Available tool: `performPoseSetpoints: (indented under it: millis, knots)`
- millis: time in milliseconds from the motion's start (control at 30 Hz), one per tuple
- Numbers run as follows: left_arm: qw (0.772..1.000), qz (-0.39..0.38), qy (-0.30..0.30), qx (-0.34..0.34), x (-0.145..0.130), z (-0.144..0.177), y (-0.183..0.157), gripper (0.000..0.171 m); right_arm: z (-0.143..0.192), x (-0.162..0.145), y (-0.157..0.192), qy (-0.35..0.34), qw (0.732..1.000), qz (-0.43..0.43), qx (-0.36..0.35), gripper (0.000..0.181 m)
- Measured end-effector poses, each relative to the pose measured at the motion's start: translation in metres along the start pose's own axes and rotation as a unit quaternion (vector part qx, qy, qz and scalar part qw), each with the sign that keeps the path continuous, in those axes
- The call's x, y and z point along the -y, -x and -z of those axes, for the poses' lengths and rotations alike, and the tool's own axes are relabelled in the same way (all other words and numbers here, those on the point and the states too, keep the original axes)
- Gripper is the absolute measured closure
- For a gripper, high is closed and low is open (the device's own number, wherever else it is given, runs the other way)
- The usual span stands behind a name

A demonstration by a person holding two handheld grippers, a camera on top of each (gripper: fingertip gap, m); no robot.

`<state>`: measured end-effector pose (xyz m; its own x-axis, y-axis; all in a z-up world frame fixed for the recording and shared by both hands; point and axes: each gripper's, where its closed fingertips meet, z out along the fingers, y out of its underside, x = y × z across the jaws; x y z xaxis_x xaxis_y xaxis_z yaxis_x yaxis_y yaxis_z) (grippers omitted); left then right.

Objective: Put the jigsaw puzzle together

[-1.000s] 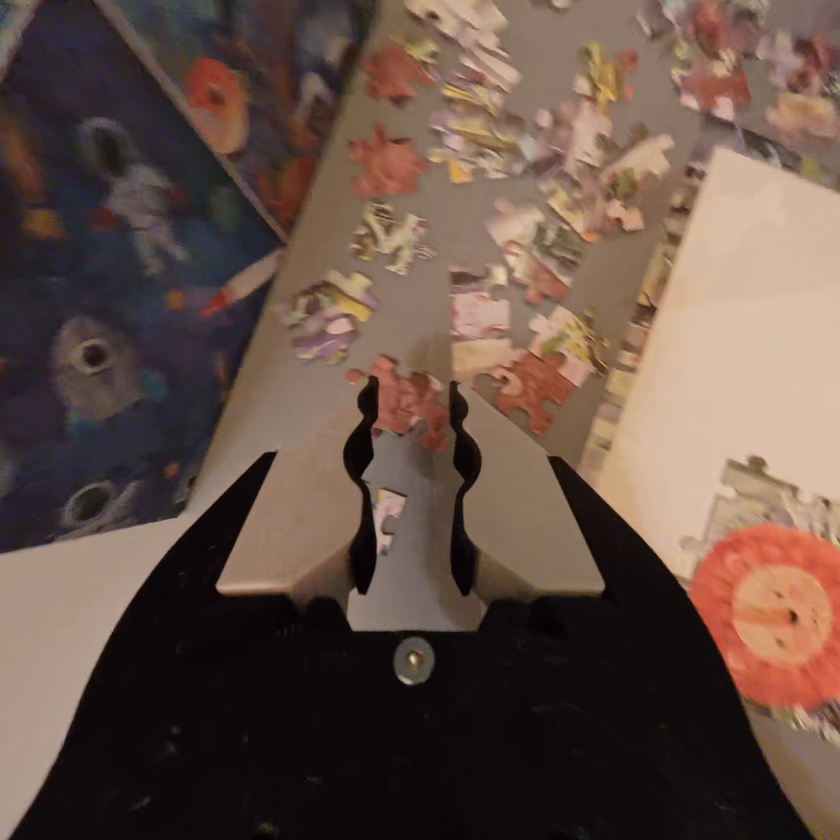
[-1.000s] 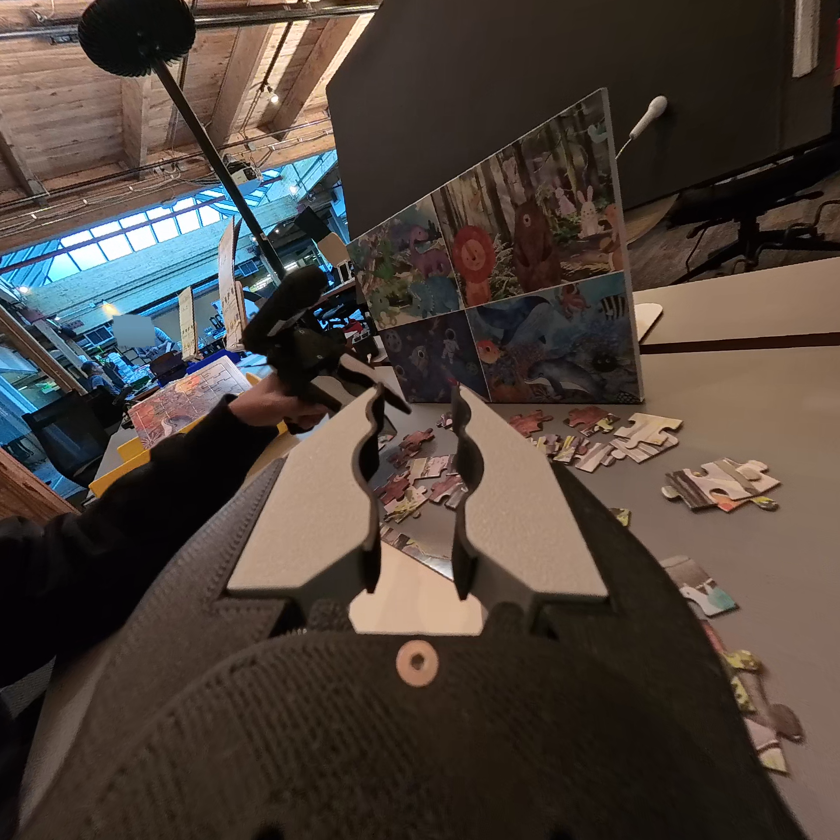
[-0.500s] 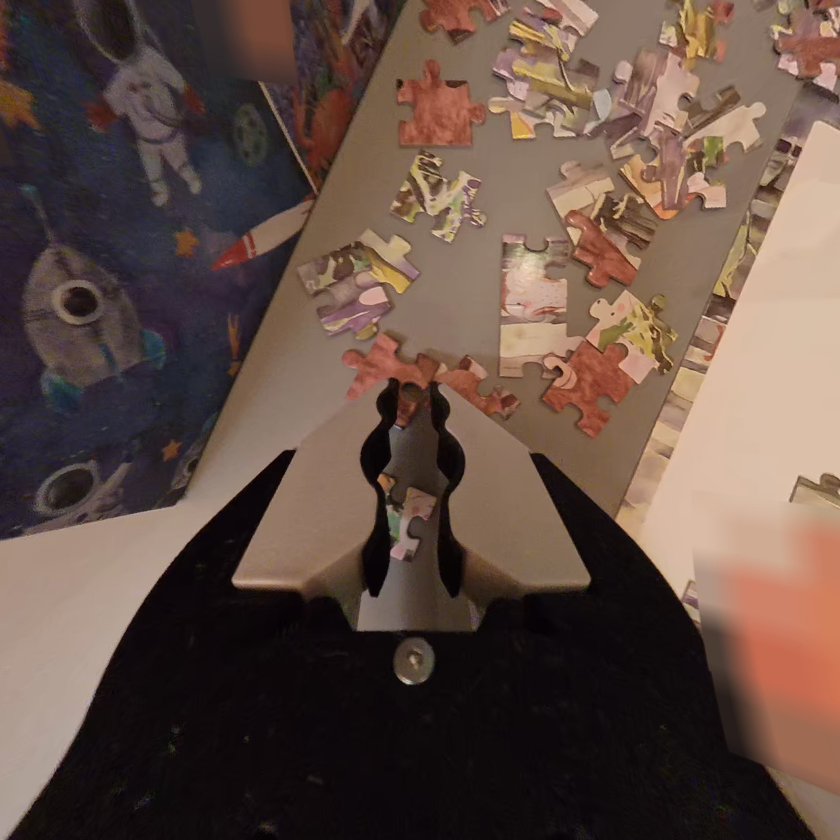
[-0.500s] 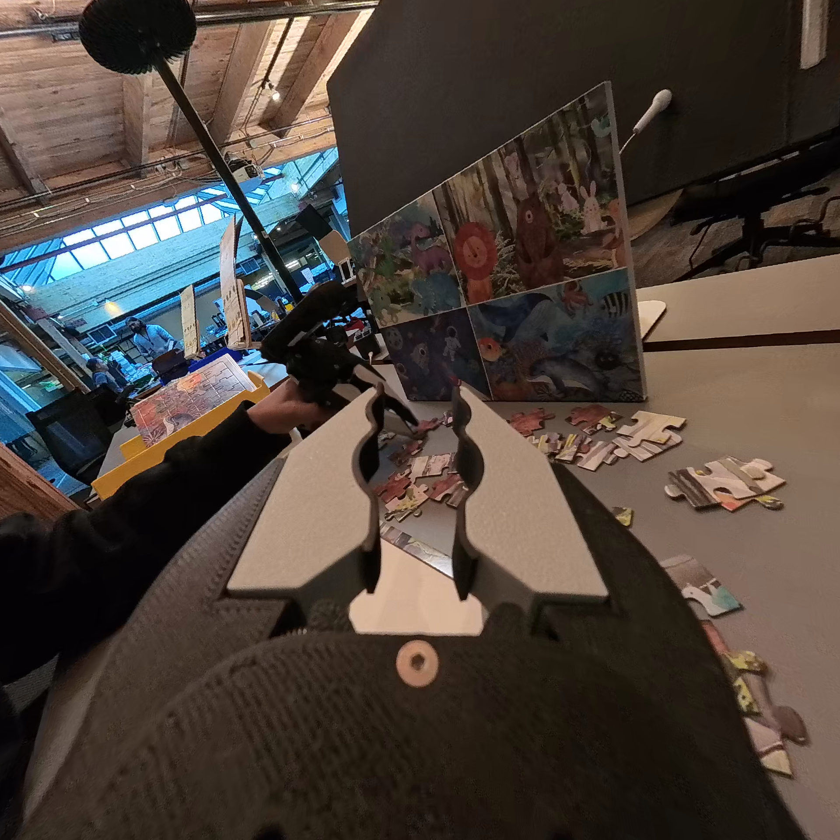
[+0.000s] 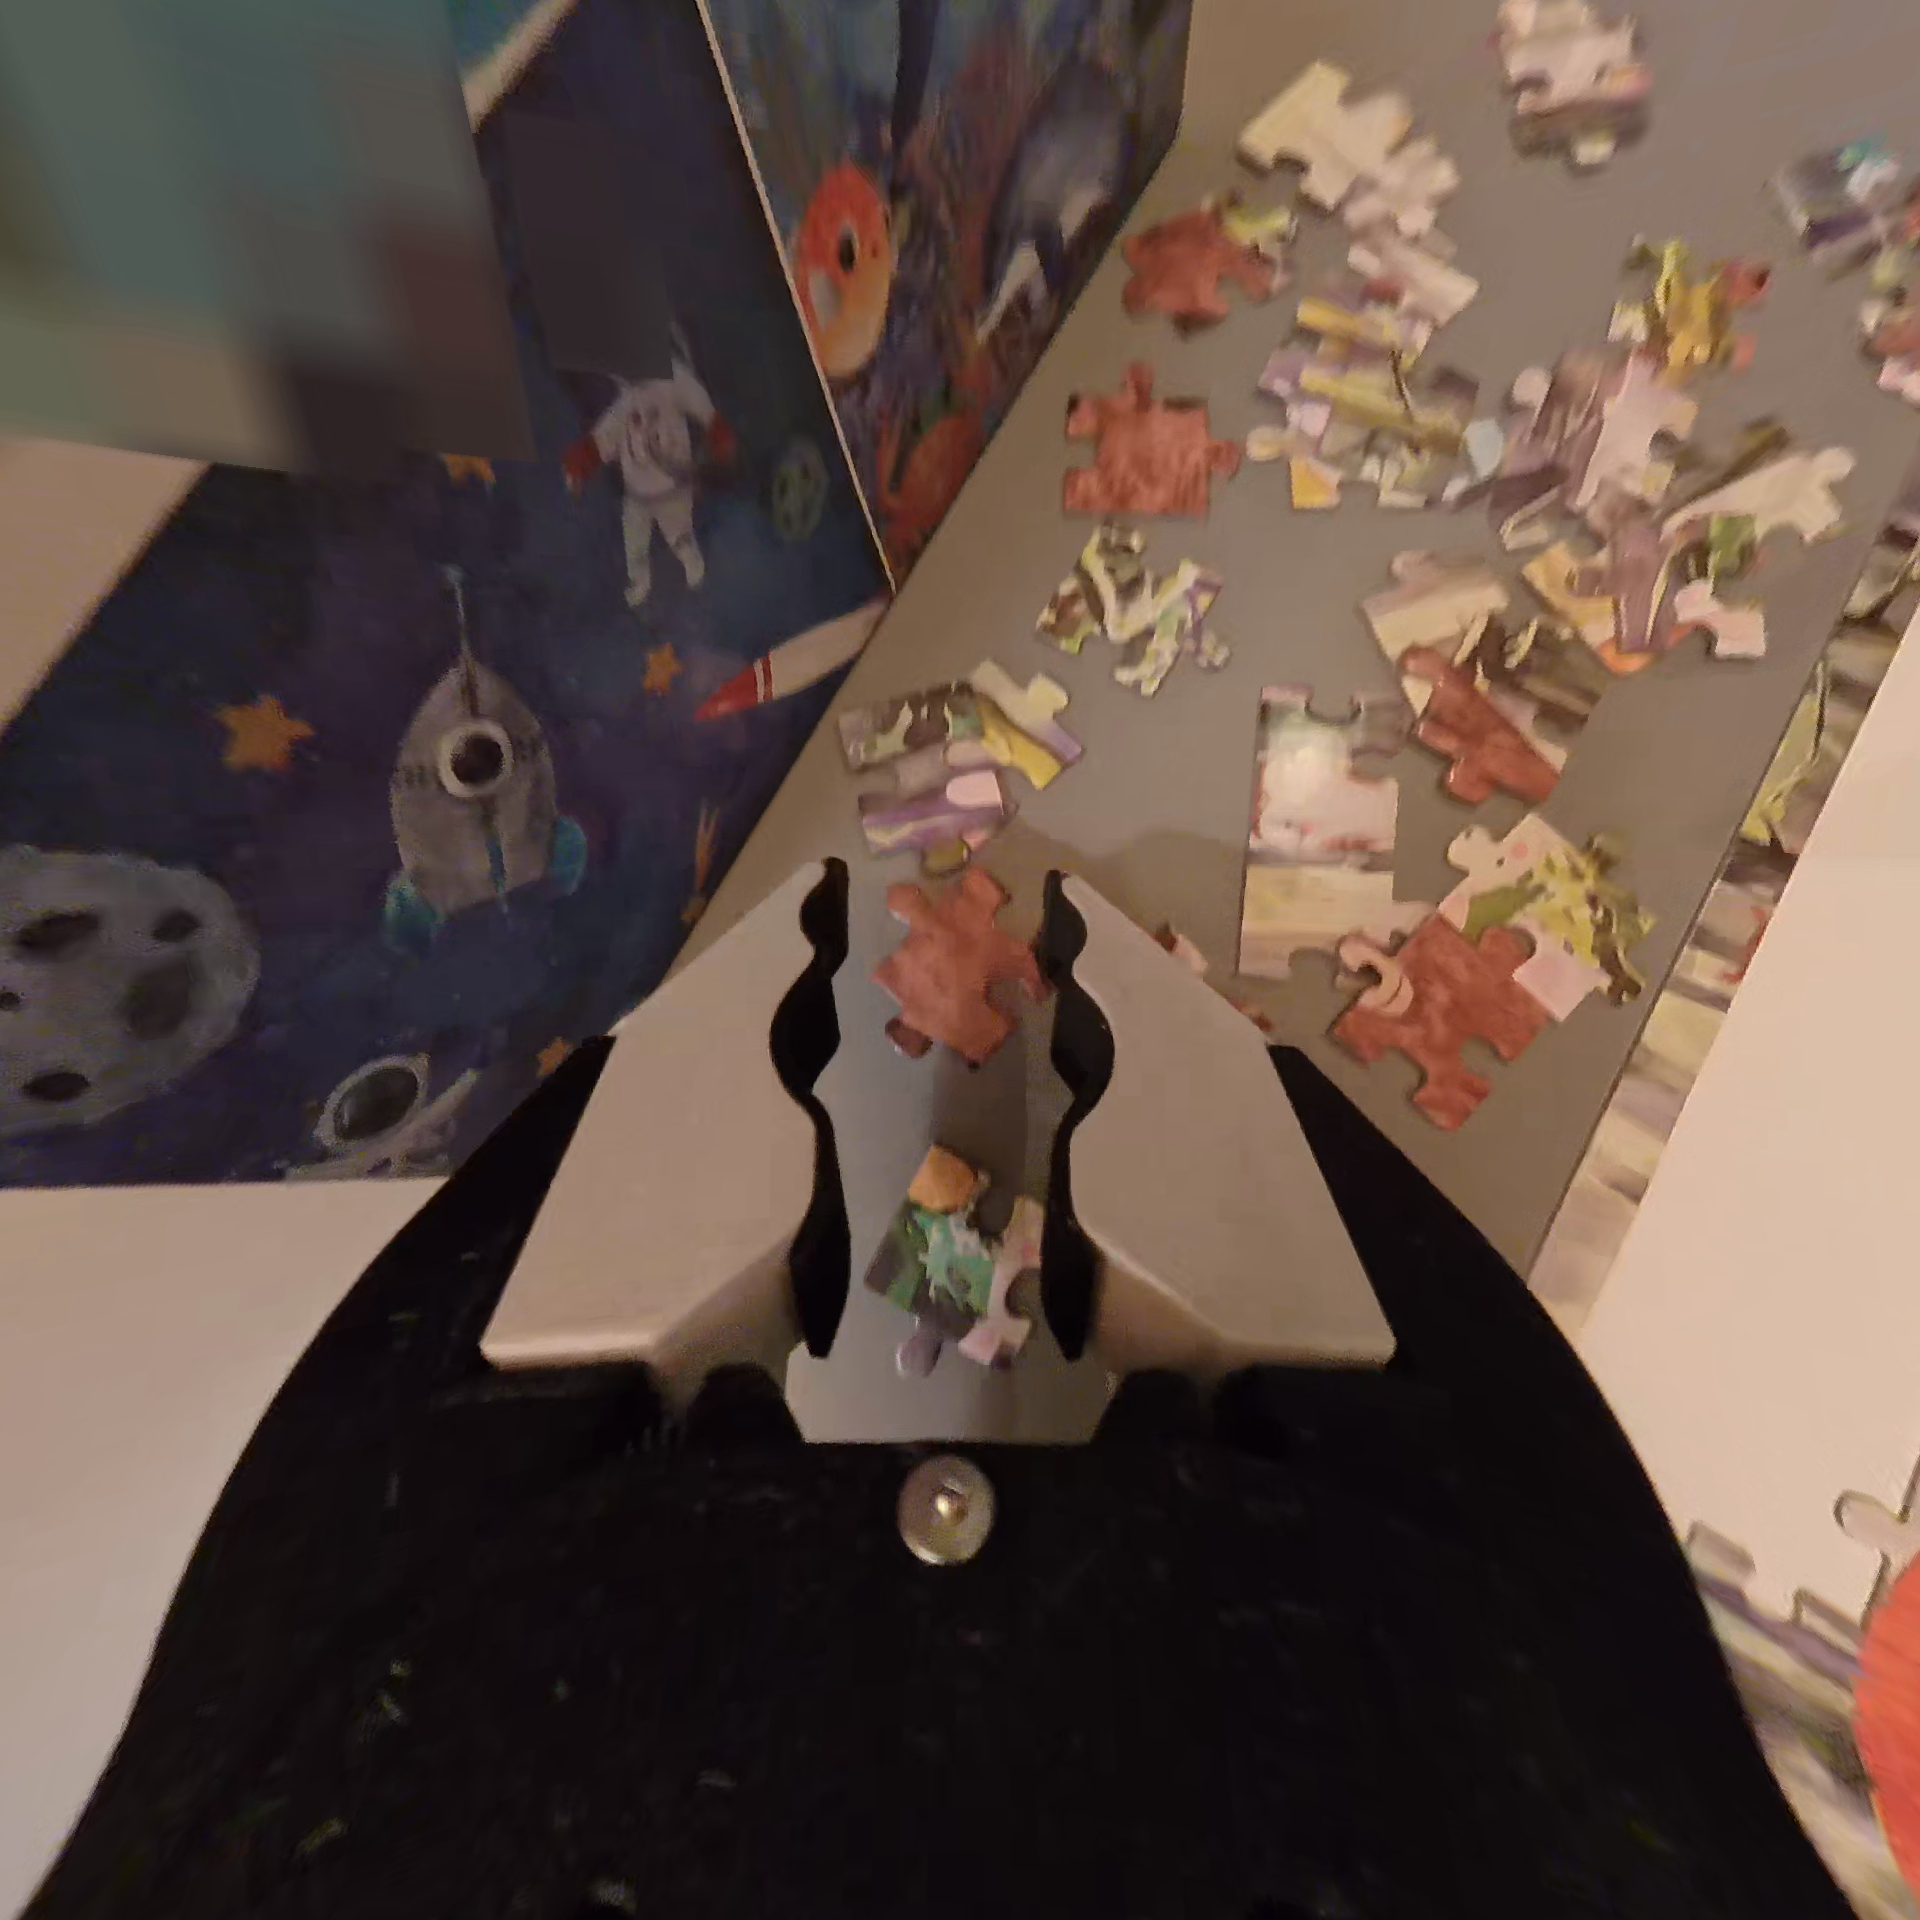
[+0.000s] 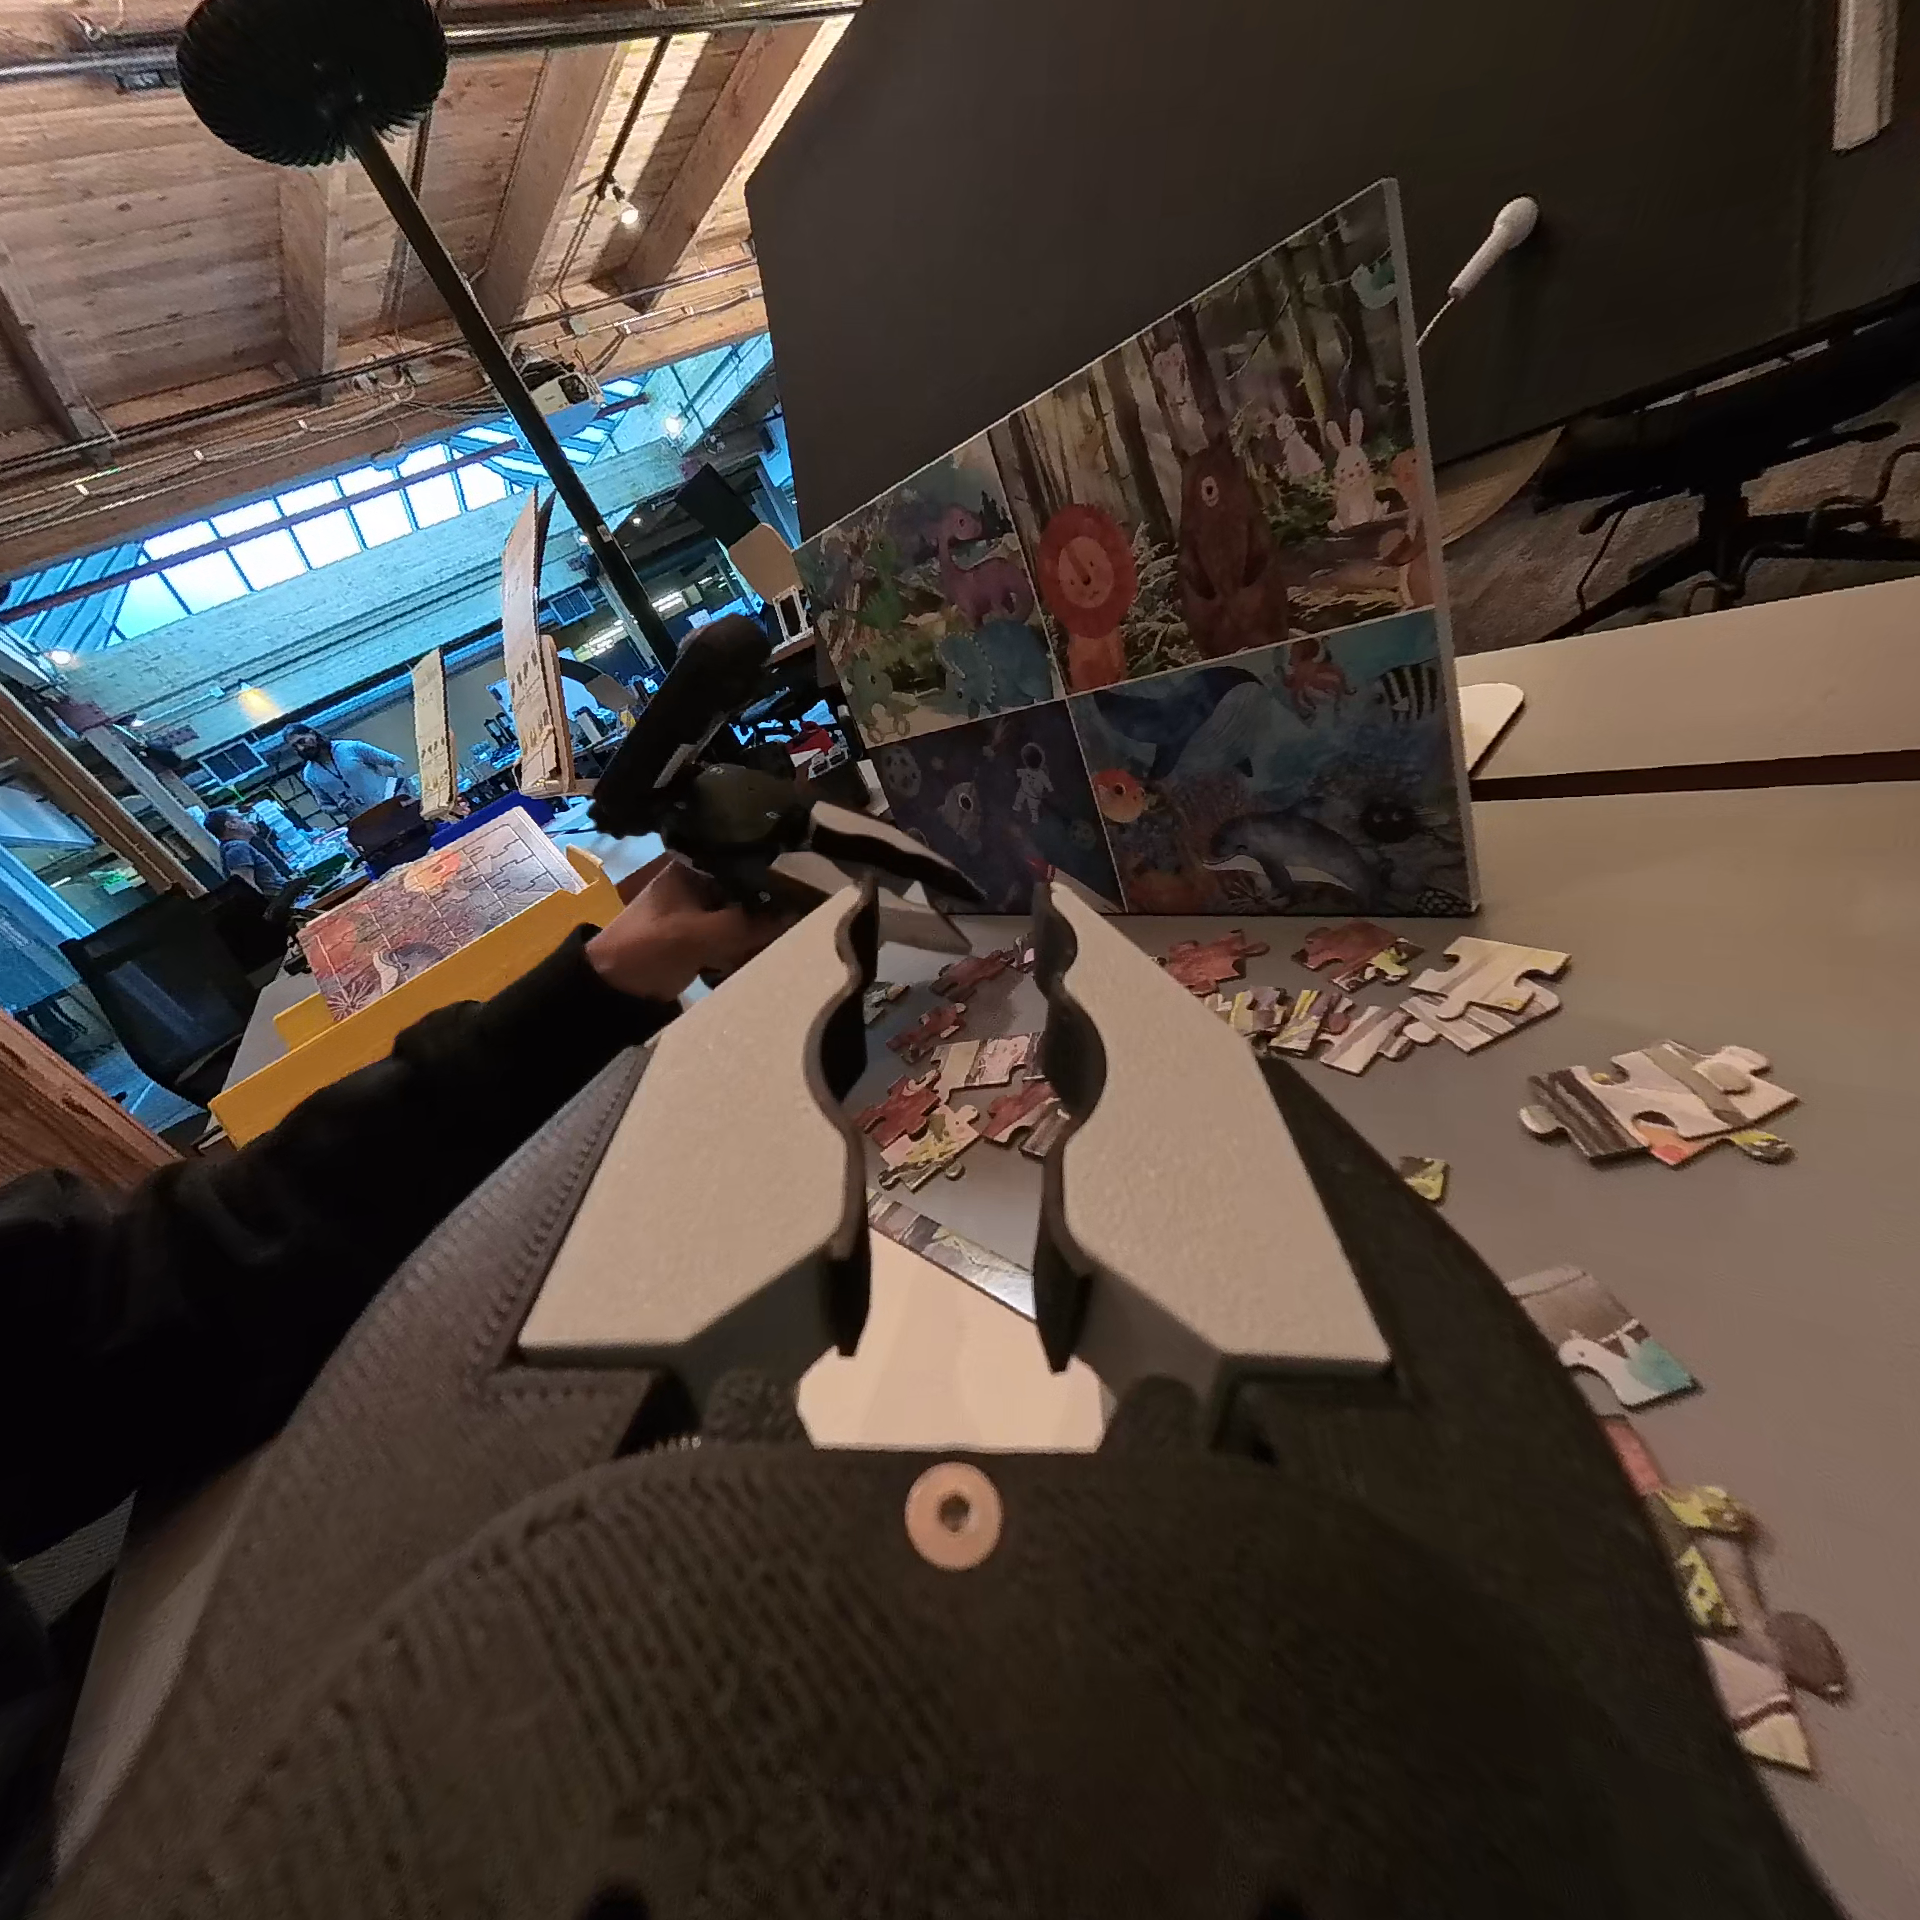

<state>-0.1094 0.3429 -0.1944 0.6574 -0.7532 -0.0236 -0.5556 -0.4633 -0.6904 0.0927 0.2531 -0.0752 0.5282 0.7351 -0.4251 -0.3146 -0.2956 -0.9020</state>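
Jaws of your left gripper [image 5: 940,909] stand spread, straddling a brown puzzle piece [image 5: 956,971] on the grey surface [image 5: 1174,821], presumably lining up a pick. Right gripper [image 6: 951,909] hovers spread, empty, apparently waiting.

Loose jigsaw pieces [image 5: 1382,436] lie scattered flat on grey table [image 5: 1205,821]

The left gripper [image 5: 940,914] points steeply down at the table [image 5: 1164,790], its jaws parted with a clear gap between them. In the right wrist view a hand [image 6: 665,925] in a dark sleeve [image 6: 312,1174] holds it from the left. The right gripper [image 6: 951,925] is raised and angled shallowly forward, jaws apart with nothing between them.
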Motion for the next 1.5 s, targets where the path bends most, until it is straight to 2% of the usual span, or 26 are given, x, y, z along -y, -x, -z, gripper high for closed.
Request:
performPoseSetpoints:
  millis: [100,333,433,533,567,633,800,967,1067,1167,1333,1433,1500]
  knots:
    - [1.0,0.023,-0.012,0.005,0.014,-0.012,0.001,0.127,-0.001,-0.002,-0.002,0.003,1.0,-0.001,-0.002,0.154]
    - [0.997,0.05,0.064,0.007,0.006,-0.038,0.001,0.123,0.0,-0.004,-0.01,0.005,1.0,-0.005,-0.013,0.154]
    - [0.997,0.055,0.056,-0.02,0.004,-0.034,-0.005,0.144,0.0,-0.002,-0.008,0.003,1.0,-0.007,-0.01,0.154]
    - [0.995,0.058,0.072,-0.037,0.0,-0.028,-0.008,0.145,0.0,-0.002,-0.006,0.003,1.0,-0.004,-0.006,0.154]
    - [0.995,0.055,0.07,-0.034,0.001,-0.027,-0.007,0.15,0.0,-0.002,-0.005,0.003,1.0,-0.004,-0.005,0.154]
    - [0.997,0.045,0.053,-0.026,0.006,-0.022,-0.004,0.169,0.0,-0.002,-0.003,0.003,1.0,-0.005,-0.002,0.154]
    - [0.997,0.051,0.059,0.011,0.004,-0.011,0.014,0.161,0.0,-0.001,-0.001,0.002,1.0,-0.005,0.0,0.154]
    - [0.997,0.055,0.042,-0.028,0.006,-0.017,0.003,0.151,0.0,-0.002,-0.003,0.003,1.0,-0.005,-0.002,0.154]
    - [0.996,0.026,0.083,0.02,-0.007,-0.023,0.013,0.148,-0.001,-0.003,-0.004,0.005,1.0,-0.008,-0.002,0.154]
    - [0.996,0.027,0.08,0.035,-0.006,-0.022,0.017,0.15,-0.001,-0.004,-0.003,0.006,1.0,-0.007,-0.002,0.154]
    - [0.999,0.017,0.039,-0.019,0.01,-0.026,-0.009,0.15,-0.002,-0.005,-0.004,0.007,1.0,-0.008,-0.002,0.154]
    - [0.997,0.0,0.068,-0.033,0.003,-0.033,-0.023,0.148,-0.002,-0.005,-0.004,0.006,1.0,-0.01,-0.001,0.154]
    - [0.997,-0.006,0.064,-0.034,0.006,-0.035,-0.028,0.147,-0.002,-0.004,-0.003,0.006,1.0,-0.009,0.0,0.153]
